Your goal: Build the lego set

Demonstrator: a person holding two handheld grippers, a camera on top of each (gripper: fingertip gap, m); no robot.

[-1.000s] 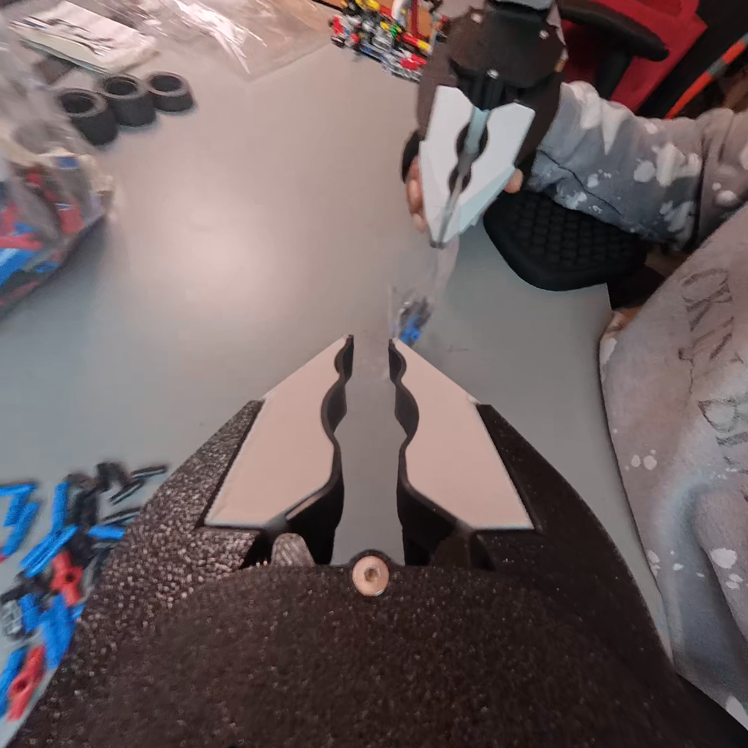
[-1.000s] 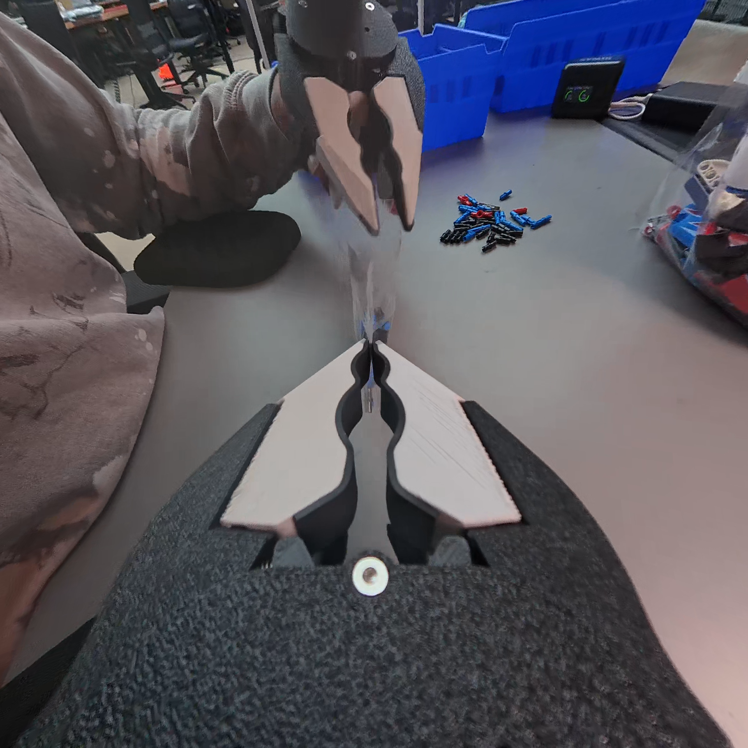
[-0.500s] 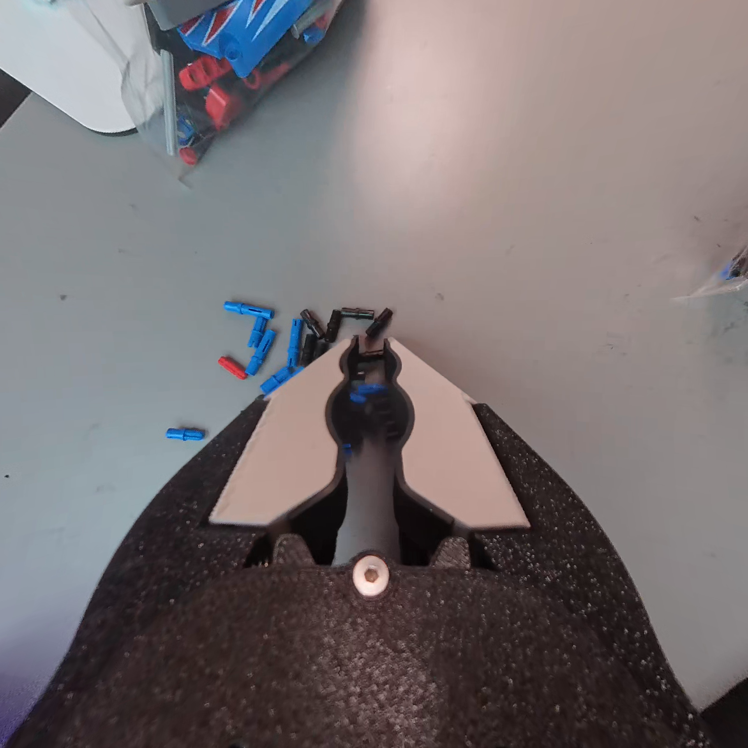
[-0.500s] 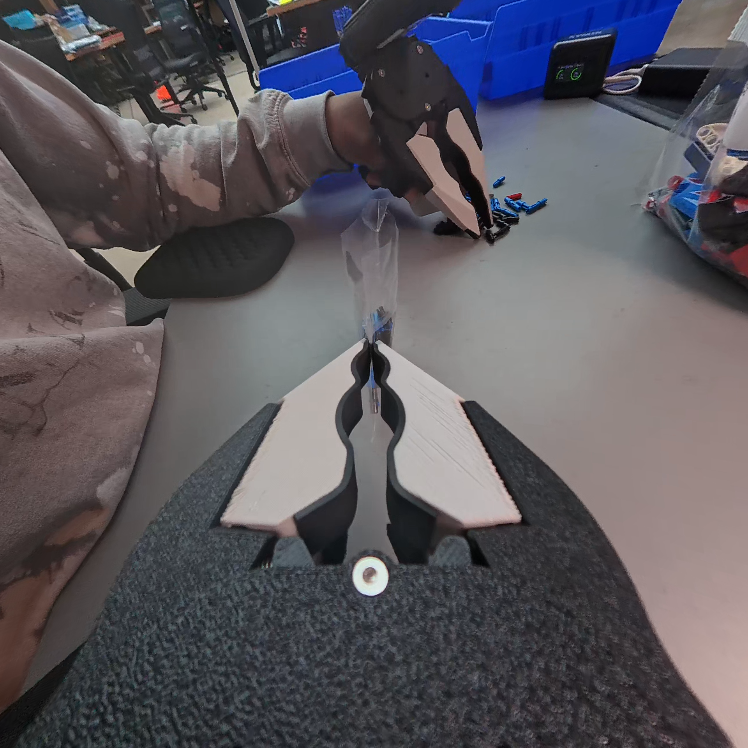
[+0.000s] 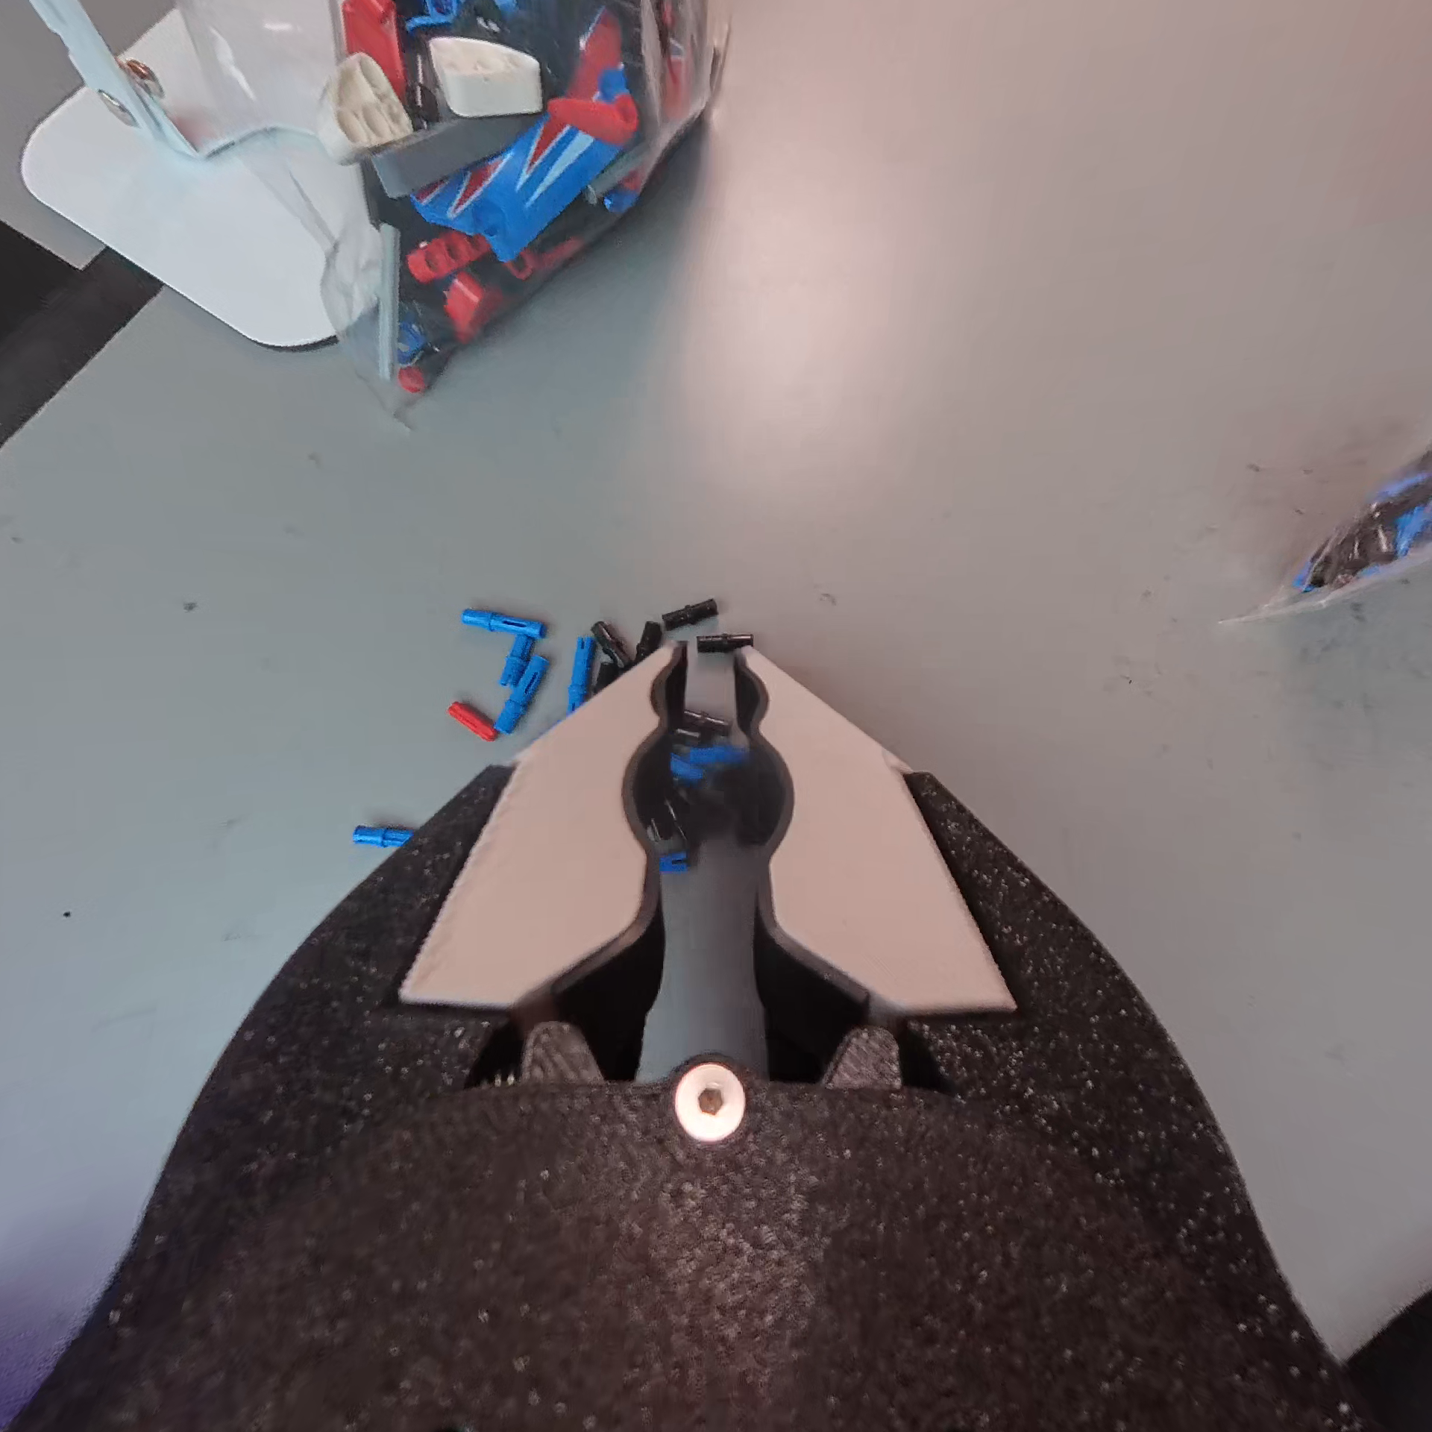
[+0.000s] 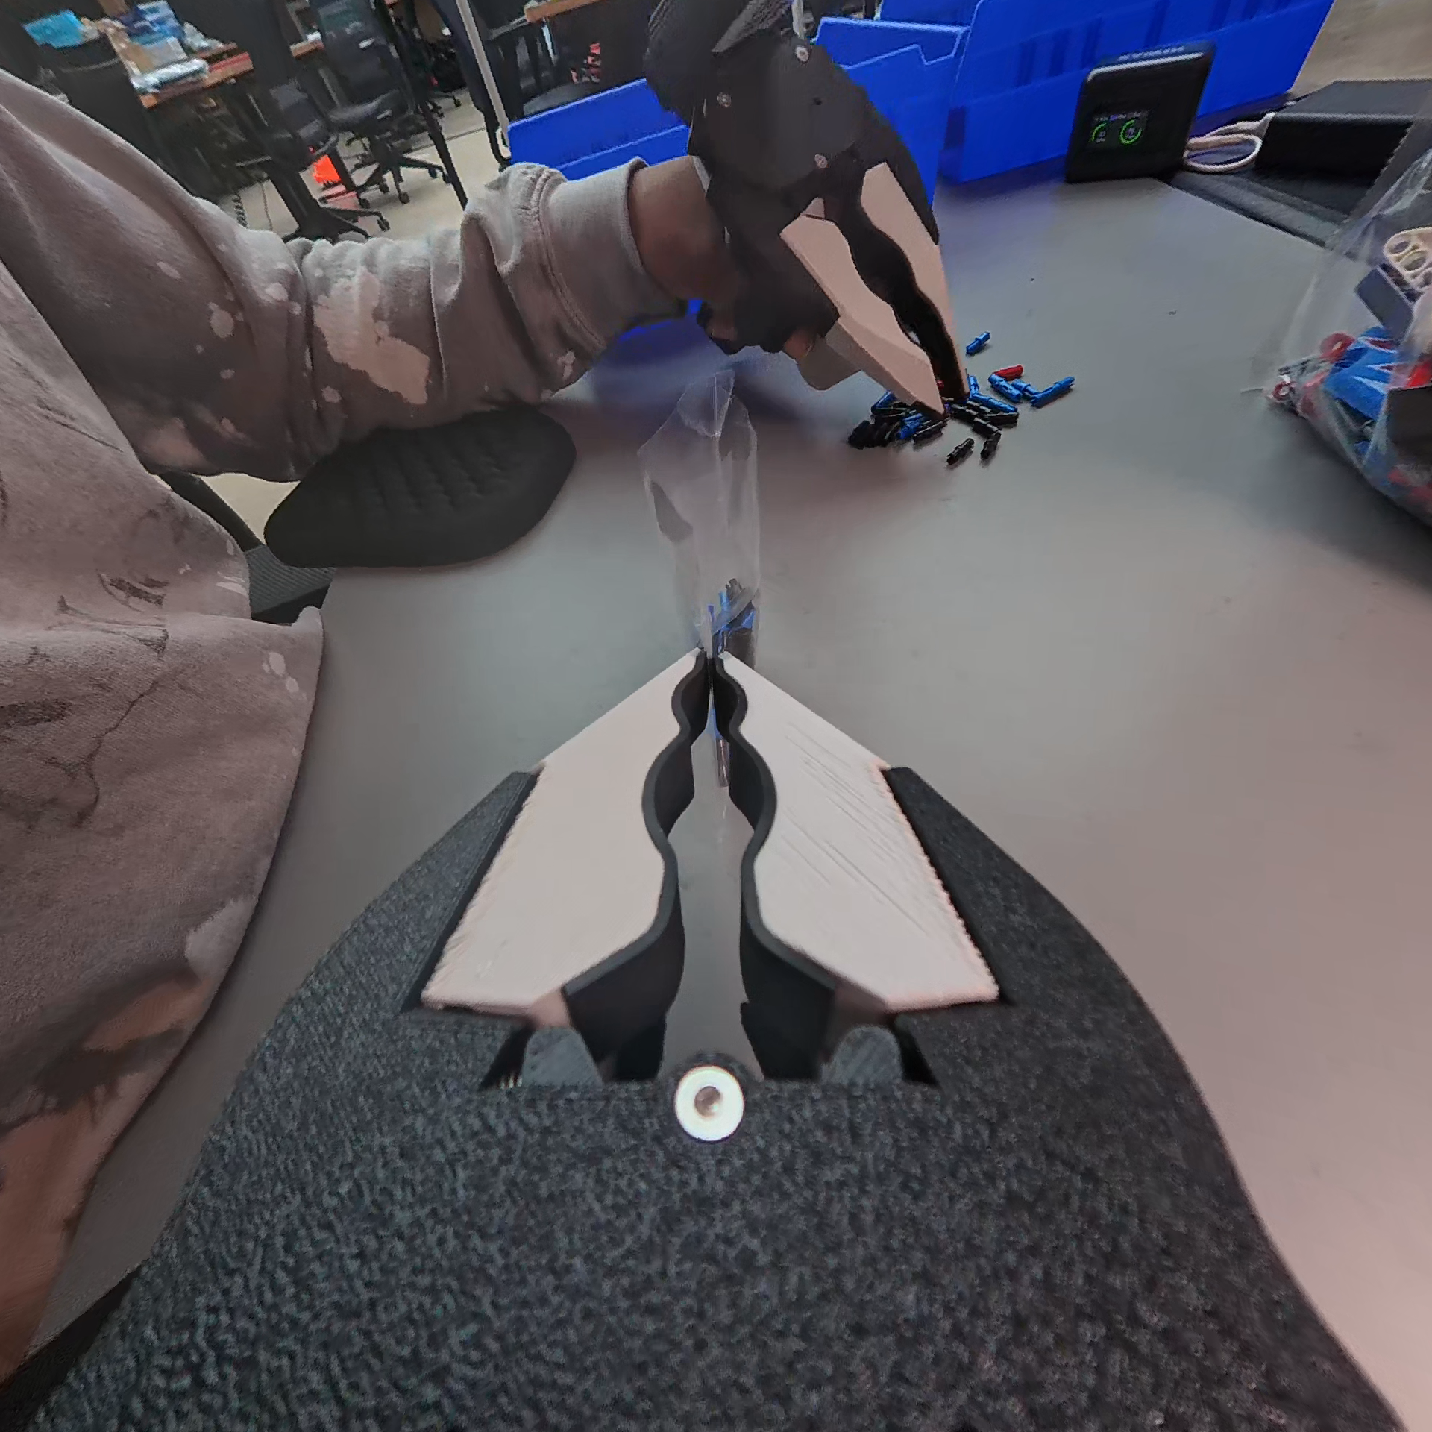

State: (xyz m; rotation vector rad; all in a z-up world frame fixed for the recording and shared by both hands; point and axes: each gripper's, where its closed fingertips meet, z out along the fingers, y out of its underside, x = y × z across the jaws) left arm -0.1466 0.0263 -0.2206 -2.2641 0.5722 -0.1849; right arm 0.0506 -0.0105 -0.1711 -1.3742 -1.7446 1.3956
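The left tool (image 5: 711, 655) points down at a loose heap of pins (image 5: 589, 674) on the grey bench (image 5: 1007, 310), its tips narrowly apart over the black ones; more blue and black pins show through the gap between the two fingers, and whether any is gripped cannot be told. A red pin (image 5: 473, 721) lies at the heap's left side and one blue pin (image 5: 382, 835) lies apart, partly hidden by the tool's black body. Beyond the heap a clear bag (image 5: 511, 178) of red, blue, white and grey parts leans against a white stand (image 5: 178, 209); the bag's top is cut off by the frame. The right tool (image 6: 711, 659) is closed on the bottom of a small clear bag (image 6: 705, 496), which stands upright from its tips with a few blue and black pins blurred inside at the pinch. In the right wrist view the left tool (image 6: 941, 395) shows farther off with its tips in the heap of pins (image 6: 945, 418), held by a hand (image 6: 682, 240) in a bleach-spotted sleeve (image 6: 349, 325). At the far edge sit blue bins (image 6: 1046, 85) and a small black screen (image 6: 1131, 116); its figures are too small to make out. A black armrest (image 6: 418, 488) lies beyond the bench's left edge. The small bag's corner (image 5: 1364, 542) shows at the right edge of the left wrist view, cut off.
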